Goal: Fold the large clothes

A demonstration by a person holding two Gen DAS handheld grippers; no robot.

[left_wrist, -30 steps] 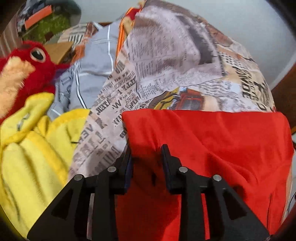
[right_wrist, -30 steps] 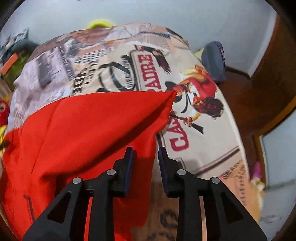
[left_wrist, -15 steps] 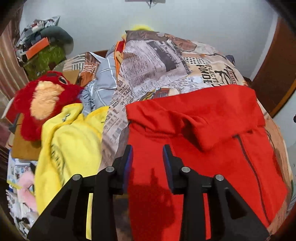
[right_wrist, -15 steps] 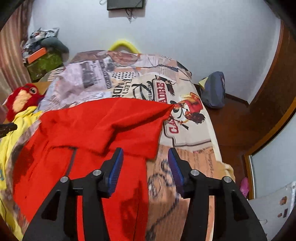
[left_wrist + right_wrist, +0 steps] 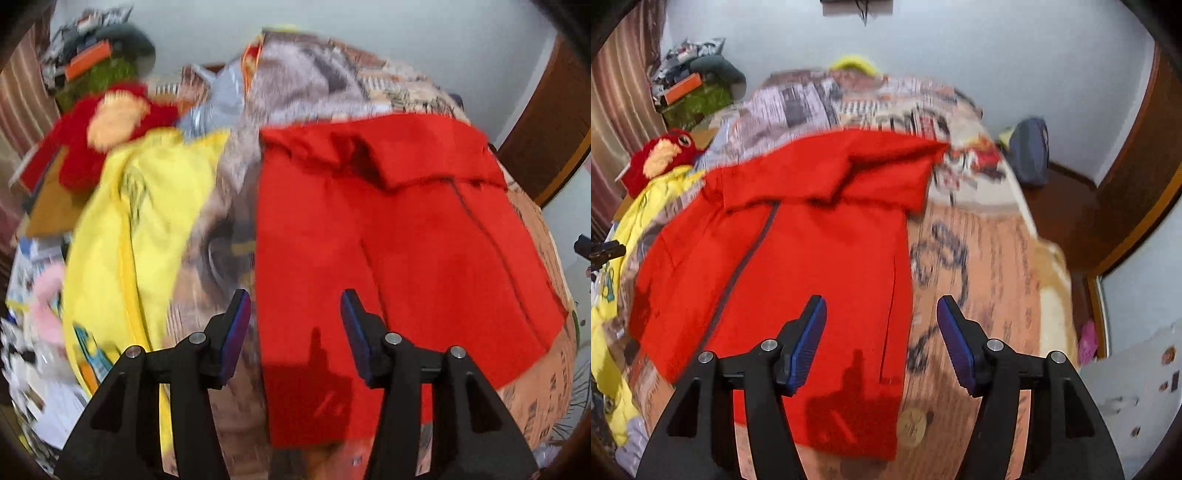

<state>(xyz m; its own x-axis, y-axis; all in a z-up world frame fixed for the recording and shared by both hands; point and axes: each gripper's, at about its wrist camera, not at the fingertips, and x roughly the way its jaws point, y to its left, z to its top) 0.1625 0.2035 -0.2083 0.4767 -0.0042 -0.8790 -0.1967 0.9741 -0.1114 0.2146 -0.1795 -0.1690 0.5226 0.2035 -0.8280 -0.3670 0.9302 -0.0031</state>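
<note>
A red garment (image 5: 388, 240) lies spread on the printed bedspread (image 5: 539, 236), its top part folded down over the body. It also shows in the right wrist view (image 5: 812, 258), with a dark zip line running down it. My left gripper (image 5: 295, 328) is open and empty, raised above the garment's lower left part. My right gripper (image 5: 881, 339) is open and empty, raised above the garment's lower right edge.
A yellow garment (image 5: 140, 229) lies left of the red one. A red plush toy (image 5: 107, 129) sits beyond it. The bedspread (image 5: 990, 258) runs right to the bed edge. A dark bag (image 5: 1030, 151) stands on the wooden floor. Clutter is piled at the far left corner (image 5: 694, 85).
Both grippers let go of the red garment, opened wide and pulled back and up. The garment's top now lies folded down over its body.
</note>
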